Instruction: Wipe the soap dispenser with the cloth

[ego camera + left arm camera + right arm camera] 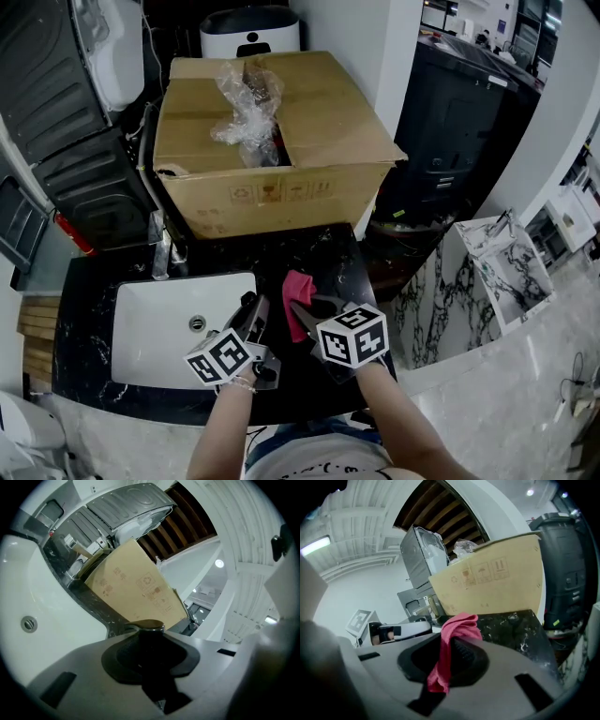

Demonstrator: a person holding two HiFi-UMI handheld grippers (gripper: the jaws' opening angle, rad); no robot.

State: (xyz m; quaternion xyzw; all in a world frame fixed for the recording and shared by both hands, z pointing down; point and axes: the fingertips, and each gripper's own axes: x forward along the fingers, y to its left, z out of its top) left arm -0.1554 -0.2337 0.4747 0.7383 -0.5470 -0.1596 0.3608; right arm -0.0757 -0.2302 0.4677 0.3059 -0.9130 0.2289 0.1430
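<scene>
- Looking steeply down on a black, white-veined bench (323,246) with a white sink (141,305) sunk into its left half.
- Just right of the sink, over the bench's front edge, the left claw (253,319) is clamped narrow around the dispenser (146,628), a dark thing whose rounded, shiny top pokes up between the jaws in the left gripper view (147,644).
- Behind both claws, a big cardboard box (314,127) stands at the back of the bench with crumpled plastic wrap (246,105) in its open top.
- Just beside the left claw, the right claw (307,314) pinches a pink-red cloth (298,289); in the right gripper view the cloth (457,627) bunches above the jaws and trails down between them (449,656).
- The two claws sit close, tips angled towards each other; whether cloth and dispenser touch cannot be told.
</scene>
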